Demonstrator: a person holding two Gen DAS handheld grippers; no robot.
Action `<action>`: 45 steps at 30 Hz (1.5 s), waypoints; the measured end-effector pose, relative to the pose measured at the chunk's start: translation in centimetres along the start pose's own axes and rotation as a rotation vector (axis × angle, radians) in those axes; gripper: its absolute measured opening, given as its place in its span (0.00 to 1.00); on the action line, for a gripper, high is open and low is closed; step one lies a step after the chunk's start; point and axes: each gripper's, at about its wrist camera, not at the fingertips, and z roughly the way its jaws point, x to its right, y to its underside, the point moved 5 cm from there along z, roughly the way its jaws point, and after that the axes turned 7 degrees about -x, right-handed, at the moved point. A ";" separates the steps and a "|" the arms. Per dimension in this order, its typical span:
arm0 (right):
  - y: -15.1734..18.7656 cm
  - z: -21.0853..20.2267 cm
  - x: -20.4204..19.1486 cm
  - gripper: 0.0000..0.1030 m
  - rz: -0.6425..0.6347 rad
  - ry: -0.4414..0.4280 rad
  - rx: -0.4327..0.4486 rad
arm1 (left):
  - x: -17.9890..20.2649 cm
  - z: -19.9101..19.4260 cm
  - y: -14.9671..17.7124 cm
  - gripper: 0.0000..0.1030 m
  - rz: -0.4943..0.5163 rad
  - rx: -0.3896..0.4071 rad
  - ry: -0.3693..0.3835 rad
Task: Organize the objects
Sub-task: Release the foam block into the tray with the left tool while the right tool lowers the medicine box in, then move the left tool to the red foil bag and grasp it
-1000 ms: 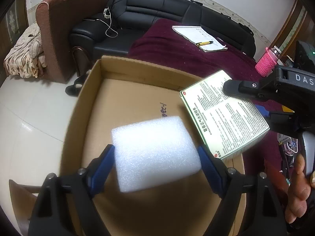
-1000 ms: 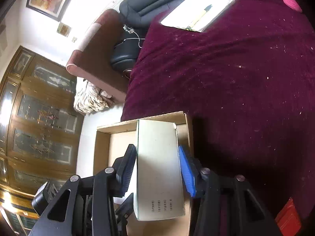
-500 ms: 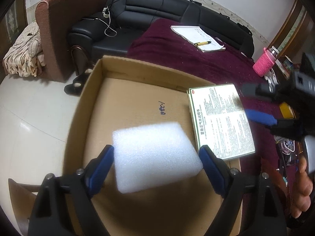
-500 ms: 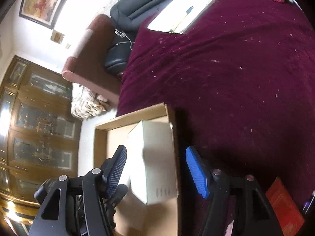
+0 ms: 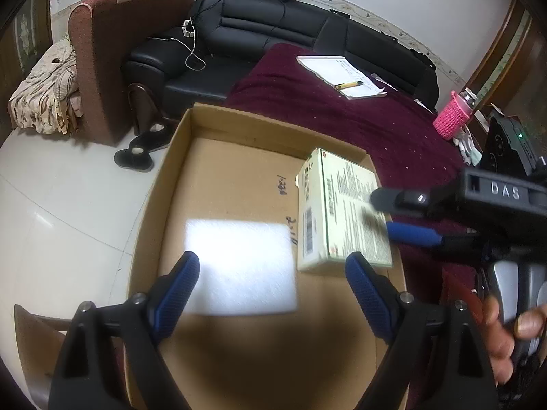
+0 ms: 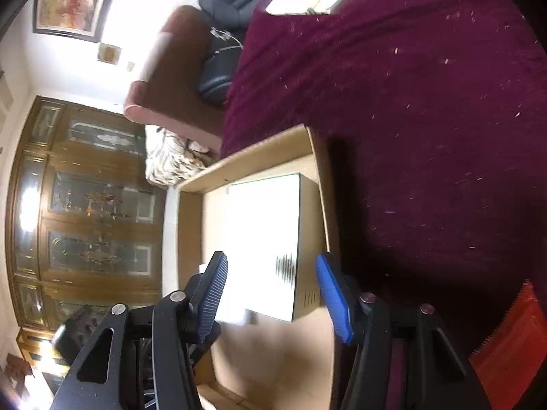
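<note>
Cardboard box (image 5: 160, 205): open-topped and shallow, on the maroon cloth (image 5: 376, 126); its left wall hangs past the cloth's edge, over the white floor (image 5: 68, 205).
Foam block (image 5: 241, 266): flat on the box floor, left of centre, with bare cardboard between it and the left and far walls.
Printed carton (image 5: 345, 218): lying in the box against the right wall, near the far right corner, just beside the foam.
Left gripper (image 5: 271, 294): spread wide above the foam's near edge, holding nothing.
Right gripper (image 6: 271, 290): spread, blue pads on either side of the carton's near end, apart from it.
Left view only: notepad (image 5: 338, 75) with pen on the cloth beyond the box, black sofa (image 5: 273, 34), pink bottle (image 5: 453, 118).
Right view only: wooden cabinet (image 6: 78, 212) beyond the box's left wall, red item (image 6: 509, 338) on the cloth right of the box.
</note>
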 end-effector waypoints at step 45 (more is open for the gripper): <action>15.9 -29.3 21.6 0.79 0.103 0.088 0.285 | 29.4 9.8 7.8 0.89 0.129 -0.452 -0.028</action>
